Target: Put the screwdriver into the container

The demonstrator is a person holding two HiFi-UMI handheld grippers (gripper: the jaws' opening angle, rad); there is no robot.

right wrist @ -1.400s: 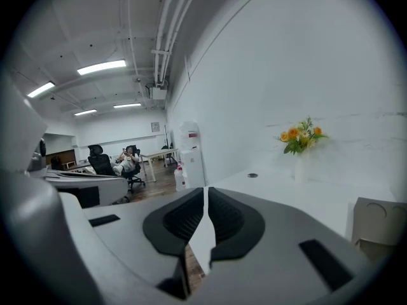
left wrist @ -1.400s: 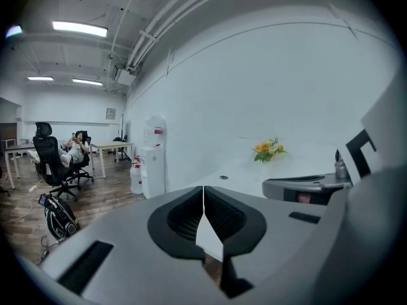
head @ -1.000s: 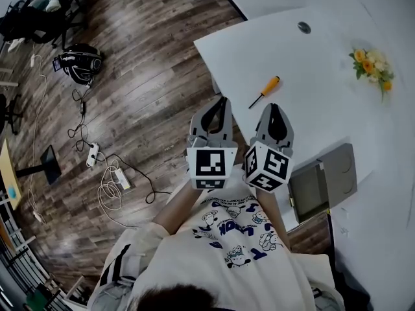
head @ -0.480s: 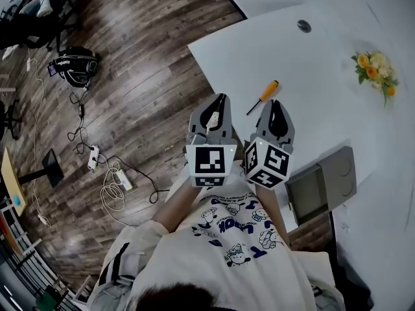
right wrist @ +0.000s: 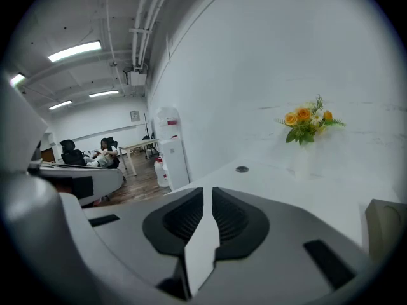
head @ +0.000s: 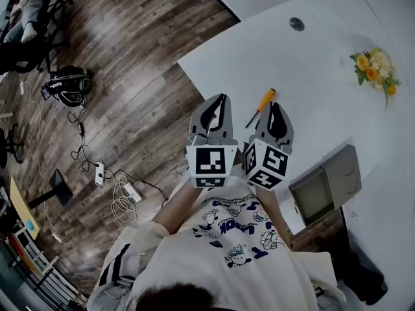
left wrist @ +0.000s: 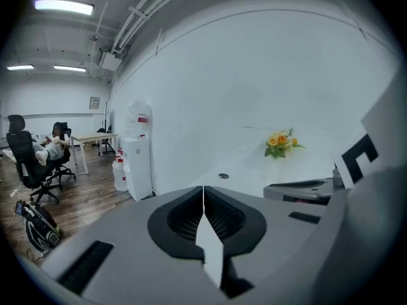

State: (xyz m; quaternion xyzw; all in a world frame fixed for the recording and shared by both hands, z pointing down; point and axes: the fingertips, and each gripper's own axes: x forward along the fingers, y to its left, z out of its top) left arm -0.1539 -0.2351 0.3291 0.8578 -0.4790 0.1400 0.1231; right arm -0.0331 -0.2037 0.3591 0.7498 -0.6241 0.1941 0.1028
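Both our grippers have moved up on the screwdriver (head: 260,108), which lies on the white table (head: 311,76) slanting handle-away, with our right gripper (head: 273,106), jaws pressed together, just beside it and nearer than the likewise closed left gripper (head: 222,98).

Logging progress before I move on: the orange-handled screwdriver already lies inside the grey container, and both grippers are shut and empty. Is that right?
Only the location is wrong. The head view shows the screwdriver lying on the white table just ahead of the gripper tips, apart from the grey container. The left gripper and right gripper are indeed shut and empty.
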